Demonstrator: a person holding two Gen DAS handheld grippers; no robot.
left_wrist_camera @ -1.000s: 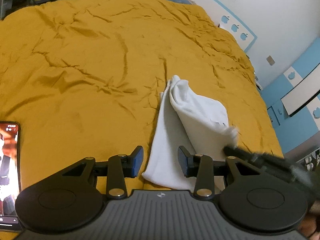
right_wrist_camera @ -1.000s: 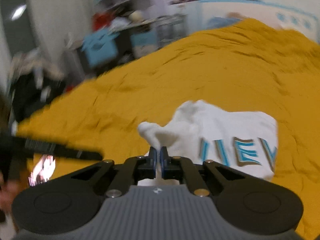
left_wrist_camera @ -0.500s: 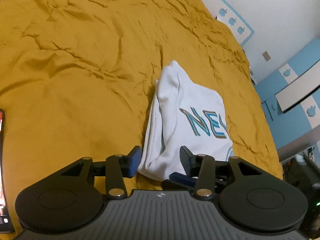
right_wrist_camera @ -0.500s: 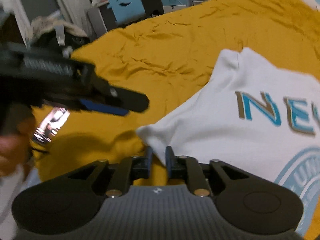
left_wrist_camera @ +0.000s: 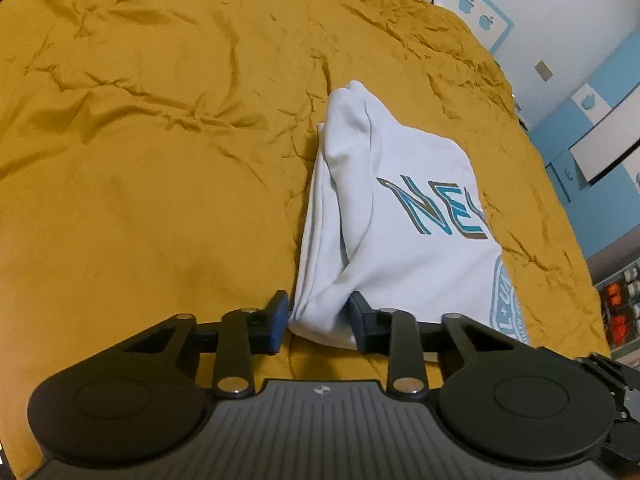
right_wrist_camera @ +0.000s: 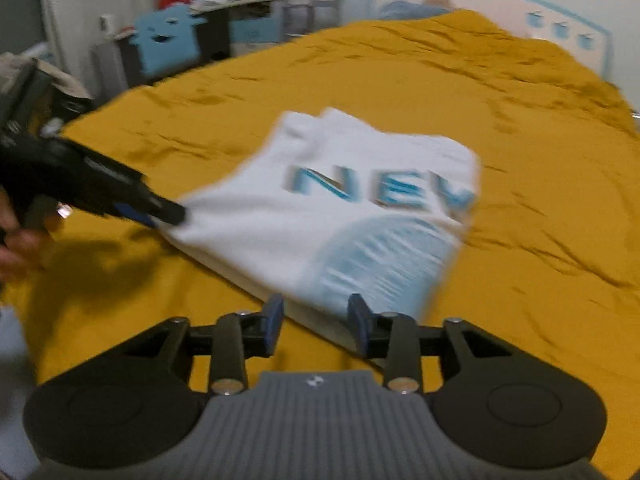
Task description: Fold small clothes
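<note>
A small white T-shirt [left_wrist_camera: 408,232] with blue lettering lies folded on the mustard bedspread [left_wrist_camera: 160,140]. My left gripper [left_wrist_camera: 318,322] is open, with the shirt's near folded corner between its fingers. In the right wrist view the shirt [right_wrist_camera: 320,216] is blurred; my right gripper [right_wrist_camera: 314,326] is open at the shirt's near edge, holding nothing. The left gripper [right_wrist_camera: 160,212] also shows there, at the shirt's left corner.
The bed's right edge meets a blue and white wall [left_wrist_camera: 592,92]. Cluttered shelves and a blue cut-out figure [right_wrist_camera: 168,40] stand beyond the far side of the bed. A hand [right_wrist_camera: 16,240] holds the left gripper's handle.
My right gripper carried a shirt fold over, let it go and opened, then drew back to the near edge. The shirt now lies flat with its print up. My left gripper moved onto the corner.
</note>
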